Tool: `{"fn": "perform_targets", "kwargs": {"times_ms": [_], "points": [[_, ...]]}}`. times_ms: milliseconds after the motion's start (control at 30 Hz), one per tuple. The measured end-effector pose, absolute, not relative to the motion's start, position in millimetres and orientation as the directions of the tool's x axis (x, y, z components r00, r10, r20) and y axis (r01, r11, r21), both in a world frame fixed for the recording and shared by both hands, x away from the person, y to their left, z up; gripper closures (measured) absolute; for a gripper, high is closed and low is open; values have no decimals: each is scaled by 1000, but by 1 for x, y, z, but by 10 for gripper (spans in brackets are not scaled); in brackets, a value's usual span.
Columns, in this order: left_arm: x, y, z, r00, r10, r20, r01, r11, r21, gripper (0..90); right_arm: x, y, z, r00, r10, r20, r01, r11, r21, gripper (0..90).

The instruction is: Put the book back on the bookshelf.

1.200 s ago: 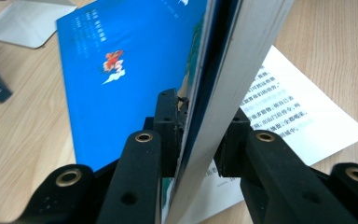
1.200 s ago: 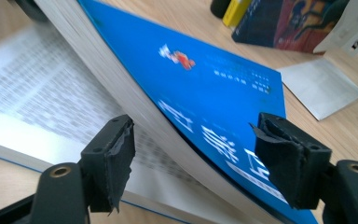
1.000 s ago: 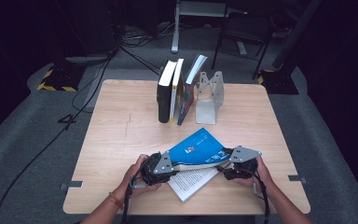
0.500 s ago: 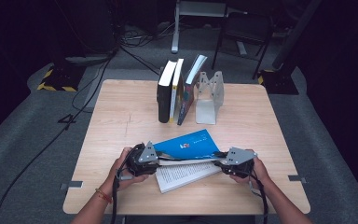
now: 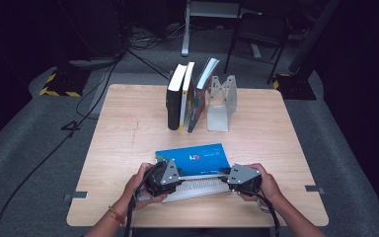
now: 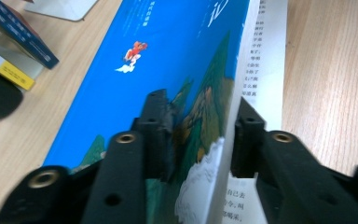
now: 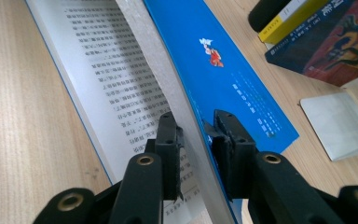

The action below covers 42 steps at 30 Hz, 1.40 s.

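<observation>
A blue-covered book (image 5: 192, 158) lies partly open near the table's front edge, its white text pages (image 5: 197, 186) showing along the near side. My left gripper (image 5: 176, 177) grips the book's left end. In the left gripper view its jaws (image 6: 200, 112) have just been closing and pinch the blue cover (image 6: 135, 70) with the pages under it. My right gripper (image 5: 228, 178) holds the right end. Its jaws (image 7: 196, 123) have also just been closing and clamp the raised cover and page block (image 7: 233, 79) above the open page (image 7: 102, 60).
Three upright books (image 5: 182, 96) lean together at the back centre of the wooden table (image 5: 128, 128), next to a grey metal bookend (image 5: 221, 101). Cables run over the dark floor behind the table.
The book has swung from a diagonal to lie square with the table's front edge, and its raised cover has come down lower. Both hands shifted with it, and the right jaws narrowed onto the book.
</observation>
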<state>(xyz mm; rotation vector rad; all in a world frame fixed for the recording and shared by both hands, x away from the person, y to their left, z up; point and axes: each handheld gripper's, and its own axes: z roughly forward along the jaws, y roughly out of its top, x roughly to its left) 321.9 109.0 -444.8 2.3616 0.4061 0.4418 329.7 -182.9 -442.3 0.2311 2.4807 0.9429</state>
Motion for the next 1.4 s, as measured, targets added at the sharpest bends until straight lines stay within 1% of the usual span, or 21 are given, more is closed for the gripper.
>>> {"fn": "perform_targets", "kwargs": {"times_ms": [100,167,200,233,267,333,367,400,467,633,733,833,967,1067,1100,1133,1233,1267,1300,1367,1400], "points": [[325,116,-447,902,387,192,163,-718,677,704,333,-184,-443,-892,297,-339,-21,724,690,690],[328,121,-448,905,383,185,167,-720,674,709,340,-187,-445,-910,292,-294,-18,681,732,557],[330,124,-448,906,385,177,170,-713,680,709,343,-188,-447,-913,290,-287,-12,683,730,517],[331,127,-449,907,386,171,173,-709,684,708,348,-189,-449,-910,298,-289,-2,693,721,500],[332,129,-449,908,384,167,175,-709,683,707,354,-190,-453,-913,299,-278,11,699,715,524],[335,133,-449,907,391,153,184,-698,692,704,359,-193,-457,-916,281,-287,-13,694,720,638],[336,135,-449,906,398,146,190,-690,698,703,360,-195,-458,-918,275,-284,-21,683,730,665],[337,136,-448,904,405,134,203,-685,699,696,361,-196,-459,-919,281,-277,-23,662,749,672],[338,137,-448,900,418,125,221,-683,696,668,359,-195,-459,-916,273,-295,-41,666,745,690],[332,131,-448,872,462,162,239,-692,681,552,350,-190,-454,-900,278,-335,-64,677,733,709],[326,120,-450,875,448,183,231,-719,655,506,344,-188,-451,-896,269,-353,-81,683,726,720],[320,107,-450,881,430,197,211,-730,650,480,336,-184,-447,-892,253,-374,-106,688,718,734],[315,94,-452,868,447,214,213,-727,653,498,328,-178,-443,-891,234,-389,-128,694,709,745],[314,93,-454,859,451,244,203,-736,646,652,319,-172,-439,-892,220,-395,-142,693,707,755],[314,94,-453,859,448,246,198,-735,648,652,319,-172,-439,-892,220,-395,-142,693,707,755],[313,95,-454,859,446,251,192,-735,650,674,318,-172,-438,-890,224,-397,-142,691,709,745],[318,101,-454,876,430,218,190,-724,663,696,323,-175,-438,-905,245,-347,-112,649,752,665],[320,103,-455,882,423,210,185,-719,670,698,326,-177,-439,-907,257,-333,-102,634,767,589],[321,105,-454,888,412,203,177,-713,678,702,335,-180,-445,-905,267,-330,-79,658,749,526],[322,107,-454,890,413,193,180,-707,684,705,340,-183,-449,-899,283,-334,-70,660,748,525],[323,108,-454,891,415,186,182,-701,689,705,345,-186,-452,-910,289,-298,-47,641,766,552]]}}
